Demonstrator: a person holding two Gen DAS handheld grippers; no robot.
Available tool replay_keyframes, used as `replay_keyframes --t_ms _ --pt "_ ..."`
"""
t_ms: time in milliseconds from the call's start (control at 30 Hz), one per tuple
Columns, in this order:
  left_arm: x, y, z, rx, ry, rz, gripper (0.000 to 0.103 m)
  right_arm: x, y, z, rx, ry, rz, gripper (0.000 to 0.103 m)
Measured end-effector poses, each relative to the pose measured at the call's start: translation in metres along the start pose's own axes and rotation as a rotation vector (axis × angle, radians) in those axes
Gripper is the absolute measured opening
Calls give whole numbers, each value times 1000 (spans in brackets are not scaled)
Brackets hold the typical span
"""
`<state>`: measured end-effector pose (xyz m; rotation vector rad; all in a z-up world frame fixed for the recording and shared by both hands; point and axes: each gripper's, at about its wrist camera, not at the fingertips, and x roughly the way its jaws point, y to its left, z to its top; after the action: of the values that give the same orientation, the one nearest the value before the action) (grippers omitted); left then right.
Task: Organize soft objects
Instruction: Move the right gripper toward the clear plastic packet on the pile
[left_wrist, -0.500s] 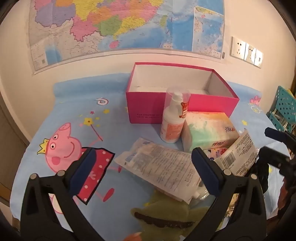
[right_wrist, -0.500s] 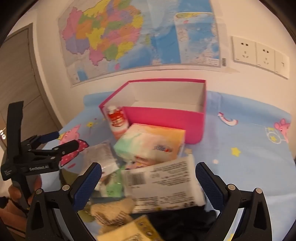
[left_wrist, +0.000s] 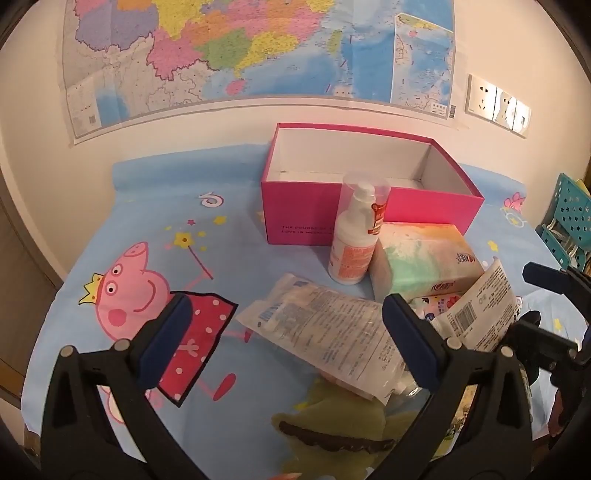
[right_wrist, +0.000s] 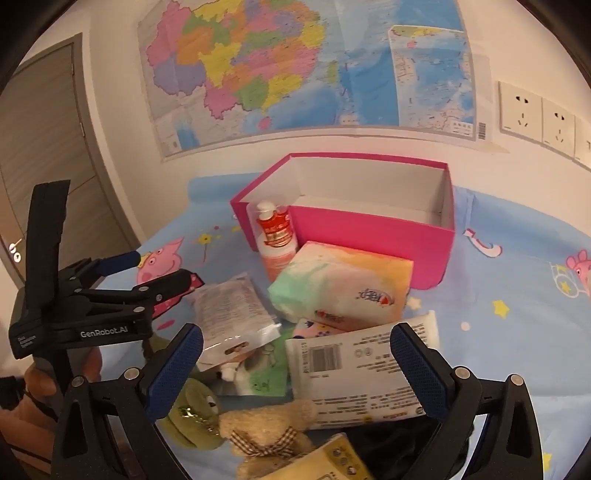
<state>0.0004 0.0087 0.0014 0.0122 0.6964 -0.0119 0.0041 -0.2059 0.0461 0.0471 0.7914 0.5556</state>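
Note:
An open pink box (left_wrist: 369, 206) (right_wrist: 362, 236) stands at the back of the table. In front of it lies a pile: a pastel tissue pack (left_wrist: 421, 262) (right_wrist: 343, 288), a clear flat packet (left_wrist: 325, 332) (right_wrist: 229, 310), a white wipes pack (left_wrist: 480, 310) (right_wrist: 354, 376), a green plush frog (left_wrist: 332, 432) (right_wrist: 192, 413) and a tan teddy bear (right_wrist: 269, 435). My left gripper (left_wrist: 288, 339) is open above the clear packet. My right gripper (right_wrist: 295, 365) is open over the wipes pack and toys. Both hold nothing.
A white pump bottle (left_wrist: 354, 240) (right_wrist: 275, 240) stands upright against the box front. A yellow packet (right_wrist: 325, 461) and dark cloth (right_wrist: 399, 443) lie at the near edge. A teal crate (left_wrist: 569, 221) stands to the right. The cartoon tablecloth (left_wrist: 147, 258) spreads to the left.
Both grippers stay open. The right wrist view has shifted a little, with the teddy bear and frog now showing sharply between the fingers.

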Motion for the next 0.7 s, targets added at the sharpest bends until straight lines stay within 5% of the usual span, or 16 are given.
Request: replay_keyframes --t_ms 700 --pt "-1 -2 -1 13 -4 4 103 10 8 -3 15 45 67 103"
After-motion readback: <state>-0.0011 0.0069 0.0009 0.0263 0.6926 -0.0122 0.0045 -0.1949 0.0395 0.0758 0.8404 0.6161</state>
